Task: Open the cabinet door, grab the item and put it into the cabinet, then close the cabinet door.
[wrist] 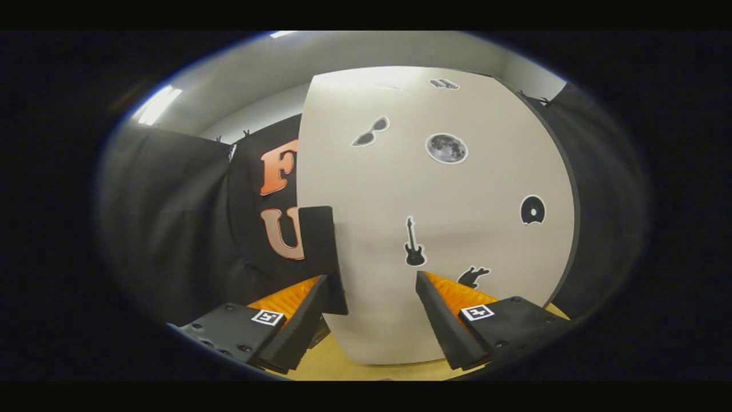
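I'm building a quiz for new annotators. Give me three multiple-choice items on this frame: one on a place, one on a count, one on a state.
1. Where is the black handle on the cabinet door?
A. by the door's left edge
B. at the door's middle
C. by its right edge

2. How many guitar stickers are on the door?
A. none
B. one
C. three

3. How is the gripper?
A. shut on the handle
B. shut on nothing
C. open

Answers: 1 A, it sits by the left finger. 2 B, one above the right fingertip. 3 C, fingers stand apart.

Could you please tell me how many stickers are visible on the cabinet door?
6: one at the top edge, sunglasses, a moon, a disc, a guitar ahead of the open gripper, and a dark figure partly hidden behind a finger.
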The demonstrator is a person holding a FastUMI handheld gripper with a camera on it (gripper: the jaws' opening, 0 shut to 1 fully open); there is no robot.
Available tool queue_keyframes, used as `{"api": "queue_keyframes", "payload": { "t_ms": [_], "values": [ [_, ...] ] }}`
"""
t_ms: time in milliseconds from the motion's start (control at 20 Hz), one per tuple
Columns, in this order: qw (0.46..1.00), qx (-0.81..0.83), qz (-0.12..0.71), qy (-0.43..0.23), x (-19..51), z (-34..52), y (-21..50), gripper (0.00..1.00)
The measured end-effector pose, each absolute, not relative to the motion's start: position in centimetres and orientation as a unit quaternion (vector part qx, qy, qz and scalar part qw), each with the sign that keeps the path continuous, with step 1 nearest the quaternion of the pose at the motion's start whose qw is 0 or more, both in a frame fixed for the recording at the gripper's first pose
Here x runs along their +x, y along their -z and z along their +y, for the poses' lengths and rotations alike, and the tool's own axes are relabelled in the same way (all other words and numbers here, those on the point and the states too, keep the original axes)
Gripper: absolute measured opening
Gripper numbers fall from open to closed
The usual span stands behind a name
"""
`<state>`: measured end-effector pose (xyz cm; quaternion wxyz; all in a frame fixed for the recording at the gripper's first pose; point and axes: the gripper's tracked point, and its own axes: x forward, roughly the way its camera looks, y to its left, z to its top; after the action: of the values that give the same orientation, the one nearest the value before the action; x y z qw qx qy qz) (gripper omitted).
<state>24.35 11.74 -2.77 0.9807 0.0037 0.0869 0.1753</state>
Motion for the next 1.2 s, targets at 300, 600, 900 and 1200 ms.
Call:
{"api": "queue_keyframes", "payload": {
  "t_ms": [300, 600, 900, 1200],
  "values": [
    [0.984, -0.001, 0.082, -0.16, 25.3, 12.2, 3.0, 0.98],
    [0.984, -0.016, 0.08, -0.156, 25.2, 12.1, 2.9, 0.96],
    [0.987, -0.021, 0.064, -0.143, 22.2, 9.4, 1.5, 0.97],
    [0.99, -0.025, 0.051, -0.131, 15.5, 4.1, 0.1, 0.97]
  ]
}}
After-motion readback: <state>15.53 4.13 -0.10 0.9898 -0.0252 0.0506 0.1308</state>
